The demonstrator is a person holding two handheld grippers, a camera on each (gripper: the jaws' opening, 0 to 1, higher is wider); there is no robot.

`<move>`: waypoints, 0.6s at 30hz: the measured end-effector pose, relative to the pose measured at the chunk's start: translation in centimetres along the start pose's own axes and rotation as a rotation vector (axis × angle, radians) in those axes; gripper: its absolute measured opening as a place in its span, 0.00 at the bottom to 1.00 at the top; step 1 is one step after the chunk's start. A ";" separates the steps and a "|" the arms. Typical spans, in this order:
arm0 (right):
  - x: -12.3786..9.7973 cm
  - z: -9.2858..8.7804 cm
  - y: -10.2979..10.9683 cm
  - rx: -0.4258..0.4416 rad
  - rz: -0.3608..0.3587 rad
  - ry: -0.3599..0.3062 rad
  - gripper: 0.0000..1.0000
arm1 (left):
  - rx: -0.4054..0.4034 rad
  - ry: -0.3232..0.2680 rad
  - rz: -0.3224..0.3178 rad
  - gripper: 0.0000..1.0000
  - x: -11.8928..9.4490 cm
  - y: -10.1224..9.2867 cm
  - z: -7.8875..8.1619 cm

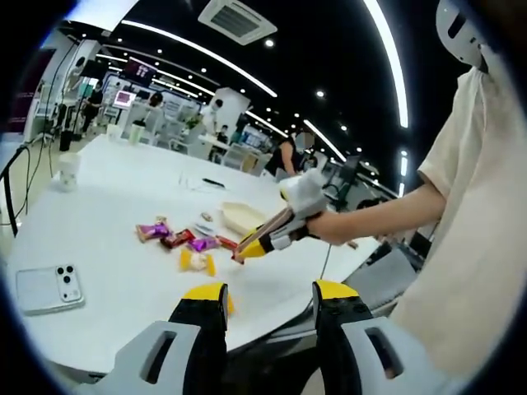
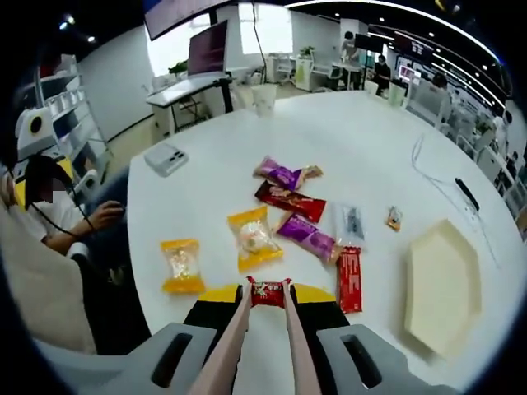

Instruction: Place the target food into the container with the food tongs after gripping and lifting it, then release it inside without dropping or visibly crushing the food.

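1. Holding a pair of pink food tongs (image 2: 262, 341) between its jaws, the right claw (image 2: 265, 306) is pressed onto the tong arms, and the tong tips pinch a small red wrapped snack (image 2: 268, 291) at about 6 o'clock in the right gripper view
2. Seen from the left gripper view, the right claw (image 1: 251, 244) reaches in from 3 o'clock, carried by a person's hand (image 1: 309, 212), its tip hanging low above the scattered sweets; whether the snack has left the white worktop (image 2: 329, 140) cannot be told
3. Squeezing the tongs rather than the food itself seems the reason for this hold: the narrow tips take the wrapper by its edge, which should spare the contents from crushing
4. The left claw (image 1: 270, 303) is spread, with nothing between its yellow-tipped jaws, and hangs back near the worktop edge, apparently just keeping clear
5. The target snack is a glossy red packet with a pale print in its middle, flat and uncrumpled as far as can be seen
6. The cream hexagonal container (image 2: 445, 288) lies at about 4 o'clock in the right gripper view, well apart from the snack, so the carry looks yet to be done
7. Other packets lie near: a yellow one (image 2: 181, 265), a second yellow one (image 2: 253, 237), a purple one (image 2: 308, 237) and a long red bar (image 2: 350, 278), which sits between snack and container
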State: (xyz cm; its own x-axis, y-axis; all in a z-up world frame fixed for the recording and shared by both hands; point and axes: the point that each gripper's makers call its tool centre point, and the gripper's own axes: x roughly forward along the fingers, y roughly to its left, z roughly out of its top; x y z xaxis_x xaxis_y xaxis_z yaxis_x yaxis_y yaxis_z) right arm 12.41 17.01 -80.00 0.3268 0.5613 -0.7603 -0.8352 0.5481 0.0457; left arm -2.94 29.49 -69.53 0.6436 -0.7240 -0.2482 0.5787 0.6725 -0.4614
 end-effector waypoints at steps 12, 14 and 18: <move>-2.4 1.8 -1.0 -0.004 -0.027 -0.049 0.22 | 0.007 -0.008 -0.018 0.41 0.2 -0.3 0.4; -2.6 2.0 -1.1 0.002 -0.029 -0.058 0.22 | 0.008 -0.008 -0.022 0.40 0.3 -0.4 0.5; -3.3 2.5 -1.4 0.004 -0.041 -0.073 0.22 | 0.015 -0.007 -0.030 0.40 0.5 -0.4 0.7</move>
State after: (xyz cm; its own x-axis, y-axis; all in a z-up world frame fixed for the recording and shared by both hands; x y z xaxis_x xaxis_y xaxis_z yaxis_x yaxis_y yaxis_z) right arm 13.62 15.93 -75.99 0.3926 0.5818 -0.7123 -0.8186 0.5740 0.0176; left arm -2.55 28.96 -68.87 0.6291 -0.7431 -0.2281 0.6055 0.6524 -0.4558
